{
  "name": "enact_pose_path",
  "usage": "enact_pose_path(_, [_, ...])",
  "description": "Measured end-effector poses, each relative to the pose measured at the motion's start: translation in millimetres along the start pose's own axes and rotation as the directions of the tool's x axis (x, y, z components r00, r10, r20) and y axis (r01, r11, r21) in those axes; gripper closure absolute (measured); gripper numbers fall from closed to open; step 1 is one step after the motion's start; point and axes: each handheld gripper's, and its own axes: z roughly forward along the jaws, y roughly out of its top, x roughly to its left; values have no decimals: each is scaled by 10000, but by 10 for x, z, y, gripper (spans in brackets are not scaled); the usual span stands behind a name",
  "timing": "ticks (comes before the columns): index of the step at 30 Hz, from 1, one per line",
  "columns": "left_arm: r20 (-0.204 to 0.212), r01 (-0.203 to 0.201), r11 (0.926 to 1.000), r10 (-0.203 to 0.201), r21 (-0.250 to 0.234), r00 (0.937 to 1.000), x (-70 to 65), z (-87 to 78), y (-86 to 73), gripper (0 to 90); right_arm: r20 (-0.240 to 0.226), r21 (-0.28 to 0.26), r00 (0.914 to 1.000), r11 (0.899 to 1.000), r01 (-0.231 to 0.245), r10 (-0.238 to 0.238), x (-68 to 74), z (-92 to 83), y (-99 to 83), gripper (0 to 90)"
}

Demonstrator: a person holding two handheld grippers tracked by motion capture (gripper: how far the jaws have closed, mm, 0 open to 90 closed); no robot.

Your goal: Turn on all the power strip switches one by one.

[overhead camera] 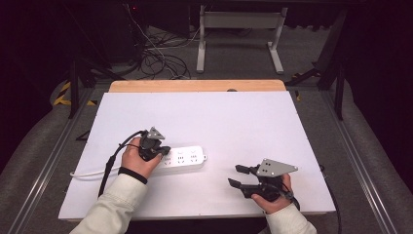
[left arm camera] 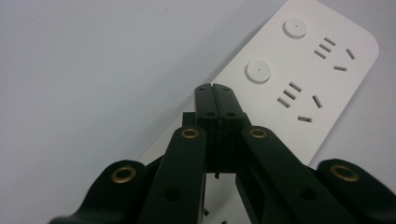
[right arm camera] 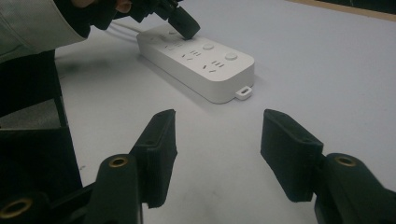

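A white power strip (overhead camera: 184,158) lies flat on the white table (overhead camera: 219,117), left of the middle, with round buttons and socket holes on top (left arm camera: 299,79). My left gripper (overhead camera: 164,151) points down onto the strip's left part. Its jaws are pressed together with nothing between them (left arm camera: 215,91), and I cannot tell if the tips touch the strip. My right gripper (overhead camera: 235,176) rests low near the table's front right and points left toward the strip's end (right arm camera: 201,70). Its jaws stand wide apart and empty (right arm camera: 217,140). The left gripper (right arm camera: 184,23) also appears over the strip in the right gripper view.
The strip's white cord (overhead camera: 90,172) runs left across the table toward its left edge. A wooden edge (overhead camera: 195,86) borders the far side. Beyond it are loose cables (overhead camera: 160,61) and a white frame's legs (overhead camera: 238,39) on the floor.
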Motion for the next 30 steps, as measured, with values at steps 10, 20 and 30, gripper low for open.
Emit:
enact_pose_path(10, [-257,-126,9999,128,67,9996,-45,7,4,900,10,-17,10000,10000,5,-5,10,-8,0,465])
enact_pose_path(20, [-312,34,10000,-34,18,9995,-55,10,-5,900,19,-8,10000,10000,1,0,12,-10,-1,465])
enact_pose_path(30, [-271,263,9996,-262,37,9993,-50,18,-7,900,17,-9,10000,10000,42,-41,16,-12,-3,463])
